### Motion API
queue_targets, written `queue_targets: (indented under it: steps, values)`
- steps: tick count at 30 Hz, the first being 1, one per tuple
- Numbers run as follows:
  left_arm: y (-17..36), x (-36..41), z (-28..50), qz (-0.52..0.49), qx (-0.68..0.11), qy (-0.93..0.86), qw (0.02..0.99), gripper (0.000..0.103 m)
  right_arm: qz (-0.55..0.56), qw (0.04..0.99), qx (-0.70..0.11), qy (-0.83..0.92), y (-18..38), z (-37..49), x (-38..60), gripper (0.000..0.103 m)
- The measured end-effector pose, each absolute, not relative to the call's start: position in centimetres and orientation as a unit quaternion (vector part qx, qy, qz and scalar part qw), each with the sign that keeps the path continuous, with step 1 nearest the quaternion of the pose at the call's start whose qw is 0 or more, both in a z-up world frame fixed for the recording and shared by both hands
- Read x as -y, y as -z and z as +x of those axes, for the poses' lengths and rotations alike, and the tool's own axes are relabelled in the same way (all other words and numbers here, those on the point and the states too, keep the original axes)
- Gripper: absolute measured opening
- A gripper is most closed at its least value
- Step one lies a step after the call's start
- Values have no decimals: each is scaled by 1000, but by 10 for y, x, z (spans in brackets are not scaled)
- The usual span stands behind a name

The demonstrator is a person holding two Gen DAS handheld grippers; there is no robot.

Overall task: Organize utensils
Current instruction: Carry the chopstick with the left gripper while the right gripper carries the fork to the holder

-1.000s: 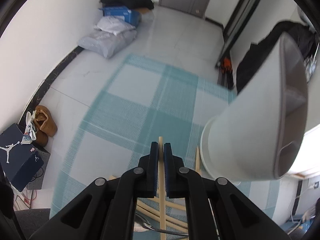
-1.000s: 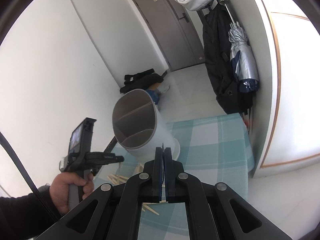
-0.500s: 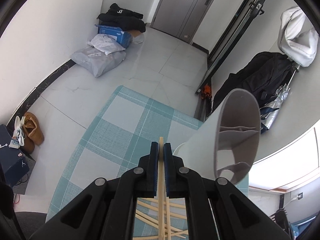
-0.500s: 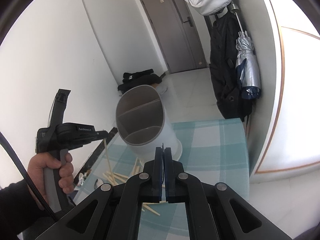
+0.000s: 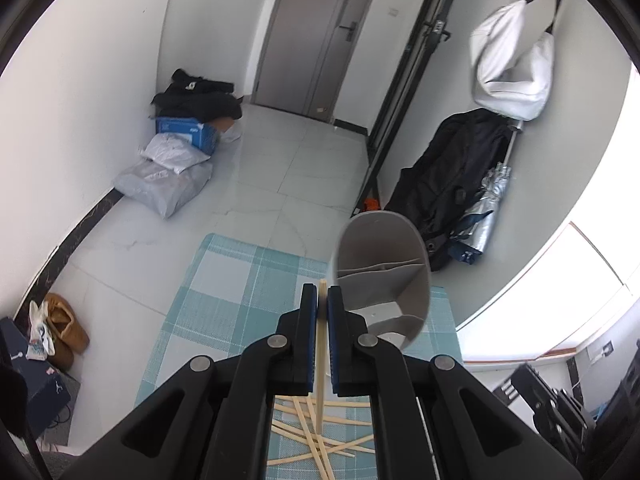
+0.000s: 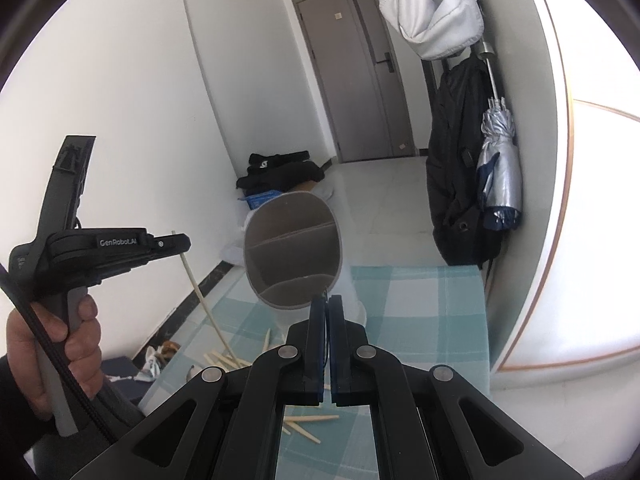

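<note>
My left gripper [image 5: 322, 292] is shut on one pale wooden chopstick [image 5: 321, 344], whose tip pokes out just past the blue pads. In the right wrist view the left gripper [image 6: 178, 243] hangs in the air at the left, the chopstick [image 6: 200, 300] slanting down from it. The grey-white utensil holder [image 6: 294, 250] is tipped, showing its divided inside. My right gripper [image 6: 327, 302] is shut on the holder's lower rim. From the left wrist view the holder [image 5: 380, 272] stands just right of the chopstick tip. Several loose chopsticks [image 5: 320, 440] lie crossed on the teal checked cloth [image 5: 224, 300].
A hand [image 6: 60, 340] in a dark sleeve holds the left gripper. The cloth-covered table [image 6: 420, 320] ends at a white wall on the right. Beyond lie a tiled floor with bags [image 5: 164, 184], a grey door [image 5: 316, 40], a black bag [image 6: 456, 184] and a silver umbrella [image 6: 500, 168].
The left gripper has risen with the chopstick and tilted up, so the loose chopsticks now lie well below it. The holder looks smaller and further off in the left view. The right gripper shifted slightly.
</note>
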State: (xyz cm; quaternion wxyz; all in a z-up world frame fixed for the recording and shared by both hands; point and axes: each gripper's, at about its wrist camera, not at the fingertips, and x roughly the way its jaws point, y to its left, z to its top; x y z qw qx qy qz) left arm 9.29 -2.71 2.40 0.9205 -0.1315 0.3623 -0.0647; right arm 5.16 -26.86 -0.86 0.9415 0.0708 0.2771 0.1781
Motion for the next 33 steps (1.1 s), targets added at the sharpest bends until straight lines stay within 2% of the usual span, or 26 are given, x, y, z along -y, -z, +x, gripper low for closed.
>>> queue_targets:
  steps: [13, 21, 33]
  values:
    - [-86, 30, 88, -120, -324, 105, 932, 2, 14, 962, -196, -188, -73, 72, 258, 1]
    - [-119, 26, 113, -127, -294, 110, 941, 2, -31, 966, -155, -207, -116, 104, 239, 1]
    - [-130, 22, 173, -140, -271, 113, 946, 2, -87, 963, -130, -218, -126, 178, 210, 1]
